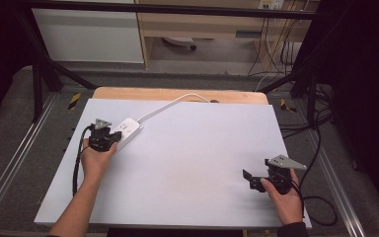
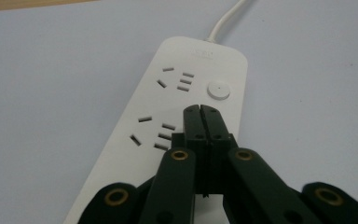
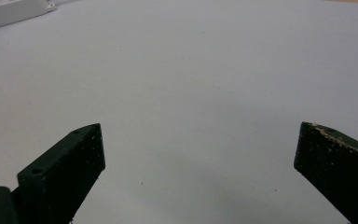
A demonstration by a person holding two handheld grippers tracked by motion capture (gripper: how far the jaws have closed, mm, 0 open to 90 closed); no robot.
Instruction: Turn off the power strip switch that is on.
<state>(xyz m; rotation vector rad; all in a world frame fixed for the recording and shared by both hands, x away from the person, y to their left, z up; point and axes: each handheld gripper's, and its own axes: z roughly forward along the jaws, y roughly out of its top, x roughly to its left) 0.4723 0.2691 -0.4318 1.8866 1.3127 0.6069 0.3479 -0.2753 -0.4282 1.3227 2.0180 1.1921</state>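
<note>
Diagonally on the grey mat [image 1: 187, 163], near its far-left corner, lies the power strip [image 2: 177, 121], cord end [image 2: 223, 21] pointing away; its near end is hidden beneath the closed left gripper [image 2: 200, 109]. Right gripper [image 3: 198, 154] gapes, empty.

White power strip [image 1: 127, 130] lying flat on the pale grey table top, far-left part, angled so its cord end points far-right. Face up: two socket groups in a row, plus a round white button [image 2: 218, 90] near the cord end. White cable [image 1: 172, 104] runs off toward the far edge.
</note>
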